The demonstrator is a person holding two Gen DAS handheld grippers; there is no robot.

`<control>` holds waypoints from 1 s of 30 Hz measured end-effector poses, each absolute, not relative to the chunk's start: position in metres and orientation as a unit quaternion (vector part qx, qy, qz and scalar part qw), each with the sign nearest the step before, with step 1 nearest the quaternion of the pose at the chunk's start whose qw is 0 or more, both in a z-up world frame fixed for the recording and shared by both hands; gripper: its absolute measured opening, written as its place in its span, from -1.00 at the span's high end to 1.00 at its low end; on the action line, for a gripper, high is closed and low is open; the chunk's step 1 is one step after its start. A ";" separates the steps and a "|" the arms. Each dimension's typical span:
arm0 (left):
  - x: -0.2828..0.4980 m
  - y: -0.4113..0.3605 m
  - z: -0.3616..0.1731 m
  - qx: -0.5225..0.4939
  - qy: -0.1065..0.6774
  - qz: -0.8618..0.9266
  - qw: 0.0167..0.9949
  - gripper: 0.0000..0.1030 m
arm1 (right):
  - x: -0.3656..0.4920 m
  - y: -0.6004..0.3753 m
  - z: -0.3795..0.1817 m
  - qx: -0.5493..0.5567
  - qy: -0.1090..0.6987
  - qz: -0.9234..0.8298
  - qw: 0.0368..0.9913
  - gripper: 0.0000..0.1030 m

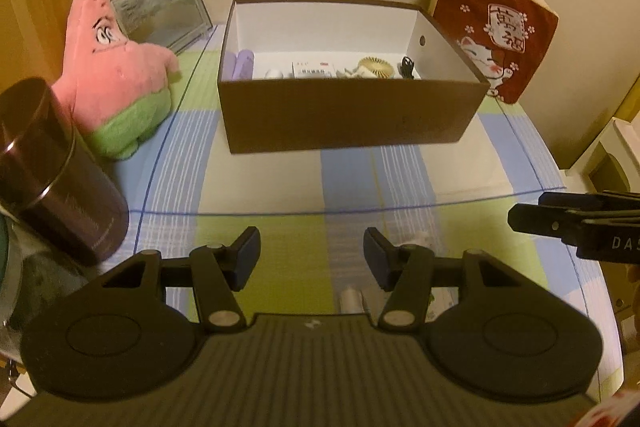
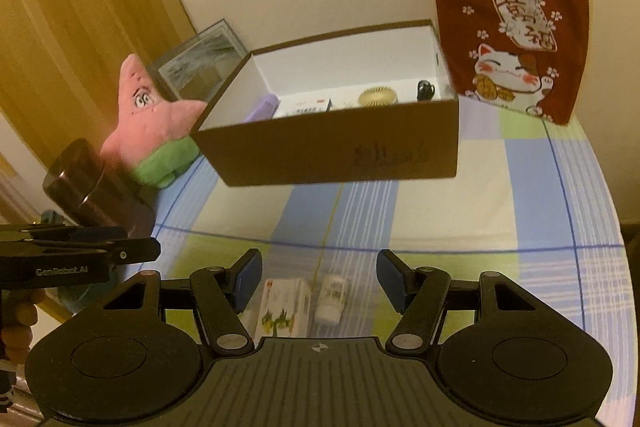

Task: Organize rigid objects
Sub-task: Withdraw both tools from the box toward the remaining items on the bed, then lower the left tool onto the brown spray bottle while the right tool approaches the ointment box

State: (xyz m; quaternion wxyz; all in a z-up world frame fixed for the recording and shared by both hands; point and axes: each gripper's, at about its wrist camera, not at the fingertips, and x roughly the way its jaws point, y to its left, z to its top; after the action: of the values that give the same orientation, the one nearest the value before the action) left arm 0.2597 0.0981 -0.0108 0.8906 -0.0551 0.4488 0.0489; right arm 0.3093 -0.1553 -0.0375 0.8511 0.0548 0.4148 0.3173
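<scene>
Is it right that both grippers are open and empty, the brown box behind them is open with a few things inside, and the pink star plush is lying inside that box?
Not quite. The pink star plush stands outside the brown box, beside its left wall, as the right wrist view shows. The rest holds: the left gripper and right gripper are open and empty, and the open box holds several things.

A brown cardboard box with a white inside sits open-topped on the checked surface, toward the wall. Inside it, along the near wall, lie a purple tube-like item at the left, a white printed carton, a round gold piece and a small black object at the right. Out on the surface, nearer the camera, a white carton with a green-and-yellow picture lies flat, and just beside it to the right lies a small white bottle.
</scene>
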 end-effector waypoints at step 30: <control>0.227 0.078 -0.076 -0.046 0.515 0.042 0.855 -0.05 | 0.269 -0.114 -0.094 -0.014 0.477 0.344 0.809 -0.23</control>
State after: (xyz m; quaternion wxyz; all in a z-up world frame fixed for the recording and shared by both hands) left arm 0.2274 0.0780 -0.0756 0.8552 -0.0459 0.5146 0.0417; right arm 0.2695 -0.1141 -0.0943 0.8088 -0.0144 0.4769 0.3439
